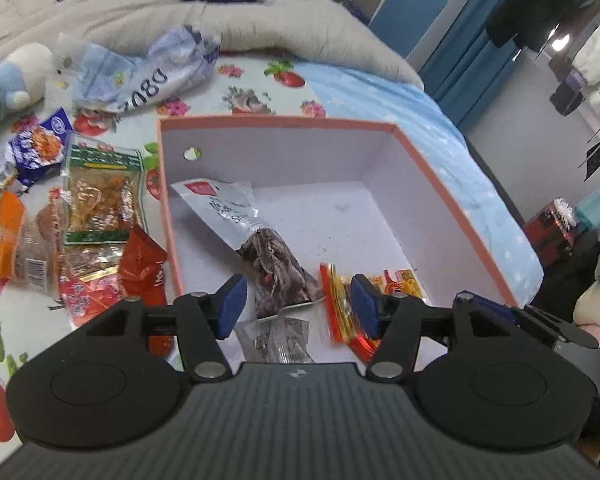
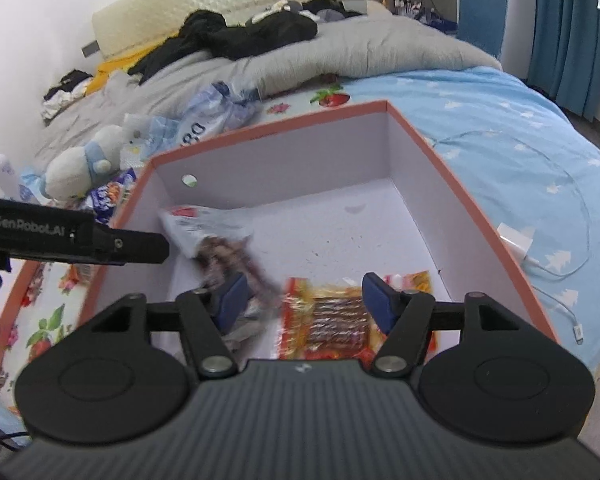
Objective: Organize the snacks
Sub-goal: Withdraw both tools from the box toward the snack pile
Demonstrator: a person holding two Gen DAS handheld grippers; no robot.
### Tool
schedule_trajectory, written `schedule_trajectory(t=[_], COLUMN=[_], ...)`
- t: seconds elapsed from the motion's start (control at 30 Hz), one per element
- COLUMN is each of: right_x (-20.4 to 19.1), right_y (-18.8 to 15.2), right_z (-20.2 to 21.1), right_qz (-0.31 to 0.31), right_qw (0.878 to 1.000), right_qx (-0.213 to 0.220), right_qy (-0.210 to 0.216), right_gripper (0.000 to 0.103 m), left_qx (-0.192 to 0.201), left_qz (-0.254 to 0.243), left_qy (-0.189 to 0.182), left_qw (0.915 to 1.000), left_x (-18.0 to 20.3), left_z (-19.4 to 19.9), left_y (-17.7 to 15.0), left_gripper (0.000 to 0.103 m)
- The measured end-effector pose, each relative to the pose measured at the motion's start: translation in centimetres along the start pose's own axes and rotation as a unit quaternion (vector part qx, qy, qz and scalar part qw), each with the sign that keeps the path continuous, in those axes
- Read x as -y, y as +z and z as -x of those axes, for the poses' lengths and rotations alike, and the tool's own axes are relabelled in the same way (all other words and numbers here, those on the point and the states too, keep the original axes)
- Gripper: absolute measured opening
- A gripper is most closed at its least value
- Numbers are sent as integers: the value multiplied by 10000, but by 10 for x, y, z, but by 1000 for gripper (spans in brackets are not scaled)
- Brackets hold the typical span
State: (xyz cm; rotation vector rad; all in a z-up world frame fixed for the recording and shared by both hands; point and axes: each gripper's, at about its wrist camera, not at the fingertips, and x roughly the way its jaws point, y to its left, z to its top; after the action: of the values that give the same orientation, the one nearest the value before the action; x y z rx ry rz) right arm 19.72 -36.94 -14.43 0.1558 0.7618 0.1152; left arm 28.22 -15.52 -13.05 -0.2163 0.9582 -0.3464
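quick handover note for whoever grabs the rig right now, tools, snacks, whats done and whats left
Left tool: open, nothing gripped, over the near end of the box.
Right tool: open, nothing gripped, over the same end.
In the box: a white pouch of dark snack, a small clear packet, an orange-red packet and a yellow one.
Left: the pile on the bedspread beside the box, including a green-edged packet, a red packet and a blue-and-white packet.

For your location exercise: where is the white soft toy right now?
In the left wrist view, the white soft toy lies at the far left on the bed, outside the box, beside the crumpled blue bag.
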Motion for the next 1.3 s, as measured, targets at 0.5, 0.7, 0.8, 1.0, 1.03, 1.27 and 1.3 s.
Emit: schedule_trajectory(t=[0.5,0.7,0.8,1.0,1.03,1.27,1.3], right_x=[-33,-54,-70,-101,-106,-146,-152], right_y=[-31,-45,-51,-59,-61,-78,-80], right_z=[85,97,99,101,100,94,93], right_qz=[86,-30,40,87,110,212,246], right_qw=[9980,9977,9975,9973,9973,9972,9971], right_qx=[609,678,677,688,684,582,578], right_qy=[-132,57,184,231,223,415,430], right_gripper=[66,66,66,66,66,66,66], left_qx=[789,1019,1009,1172,1218,1386,1400], left_qz=[-349,-105,-11,72,85,396,461], left_qy=[77,239,244,334,378,550,590], left_qw=[9962,9945,9946,9925,9918,9880,9873], left_x=[-2,-22,-36,-66,-71,-113,-117], left_z=[117,150,159,178,182,206,208], left_y=[-63,-83,-91,-108,-111,-139,-144], left_gripper=[63,63,63,63,63,63,63])
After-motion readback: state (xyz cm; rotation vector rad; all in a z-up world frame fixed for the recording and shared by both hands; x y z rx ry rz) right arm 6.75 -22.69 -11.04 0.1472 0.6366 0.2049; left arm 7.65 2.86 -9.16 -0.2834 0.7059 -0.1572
